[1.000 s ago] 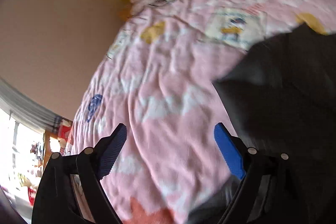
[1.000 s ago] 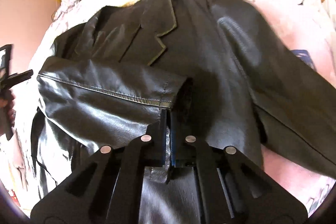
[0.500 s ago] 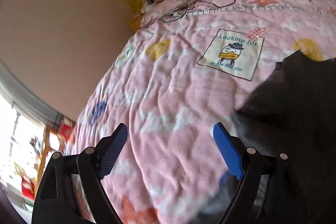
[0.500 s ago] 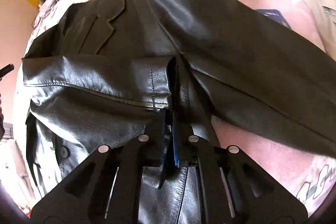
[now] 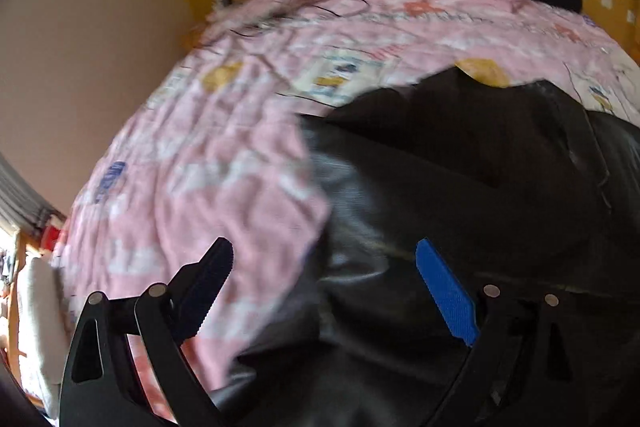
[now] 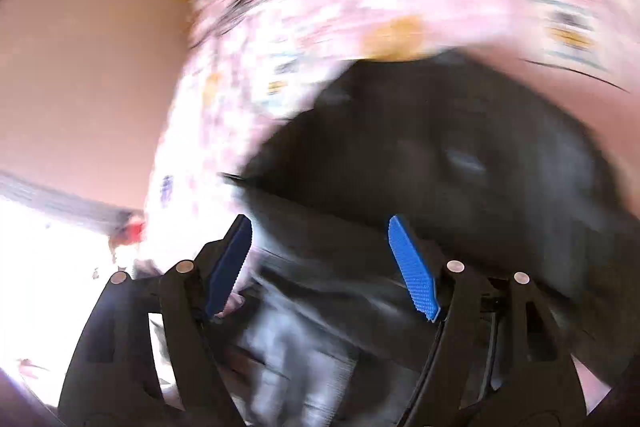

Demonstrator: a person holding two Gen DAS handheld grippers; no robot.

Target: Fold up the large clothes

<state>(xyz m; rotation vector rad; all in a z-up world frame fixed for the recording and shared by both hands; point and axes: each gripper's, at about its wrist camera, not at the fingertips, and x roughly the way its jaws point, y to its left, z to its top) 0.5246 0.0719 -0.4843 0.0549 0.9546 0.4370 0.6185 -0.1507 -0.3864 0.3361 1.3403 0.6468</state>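
Jacket point(image 5: 460, 187) (black leather) lies on the pink bedspread point(image 5: 208, 163). Right gripper point(image 6: 324, 263) jaws just opened, nothing clamped; left gripper point(image 5: 332, 291) wide, empty. Likely heavy, slick, springy; grip seamed cuff or hem, though blur hides detail.

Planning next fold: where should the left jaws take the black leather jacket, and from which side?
Take the black leather jacket at its outer edge beside the pink bedspread, coming in from that bedspread side. The edge lies free and thin there, already between the open left gripper.
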